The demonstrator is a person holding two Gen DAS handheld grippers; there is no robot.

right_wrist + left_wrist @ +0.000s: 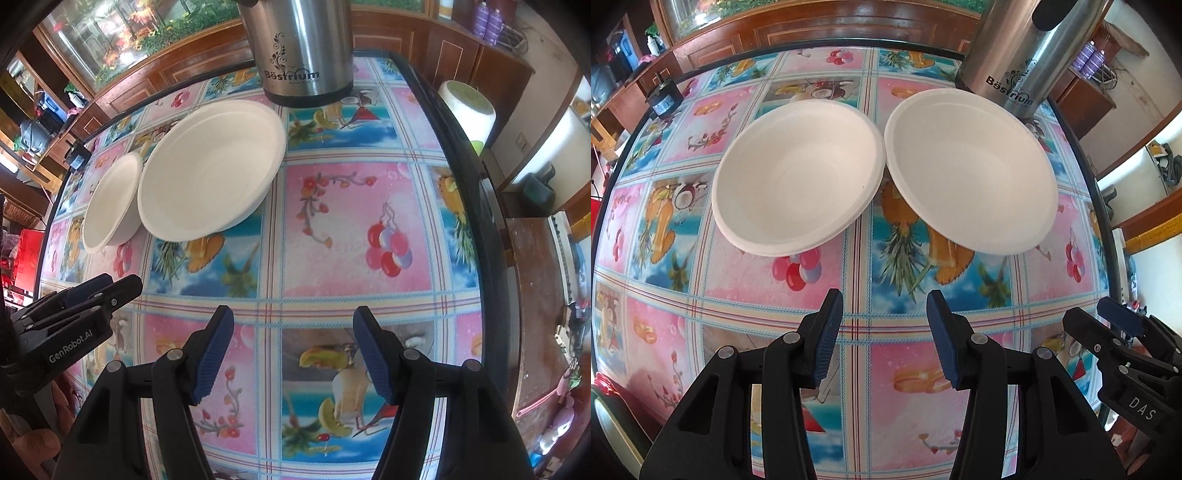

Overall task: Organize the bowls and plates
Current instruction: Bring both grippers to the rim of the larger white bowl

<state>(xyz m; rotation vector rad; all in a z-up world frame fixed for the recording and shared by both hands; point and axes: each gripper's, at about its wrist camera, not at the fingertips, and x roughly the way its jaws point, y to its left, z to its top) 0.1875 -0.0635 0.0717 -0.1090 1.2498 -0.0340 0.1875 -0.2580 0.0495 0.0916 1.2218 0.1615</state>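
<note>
Two white paper bowls sit side by side on the patterned table, their rims almost touching. In the left wrist view the left bowl (798, 177) and the right bowl (971, 173) lie beyond my left gripper (884, 310). It is open over bare tablecloth, with nothing between its blue pads. My right gripper (1093, 317) shows at the right edge. In the right wrist view the right bowl (210, 170) looks larger and nearer, the left bowl (110, 199) behind it. My right gripper (293, 325) is open and empty, short of the bowls. The left gripper (118, 286) is at the left.
A tall steel flask (1027, 55) (299, 48) stands just behind the right bowl. A small black device (663, 99) sits at the table's far left edge. The table's dark rim (461, 184) runs down the right, with a white tub (467, 107) beyond it. Wooden cabinets stand behind.
</note>
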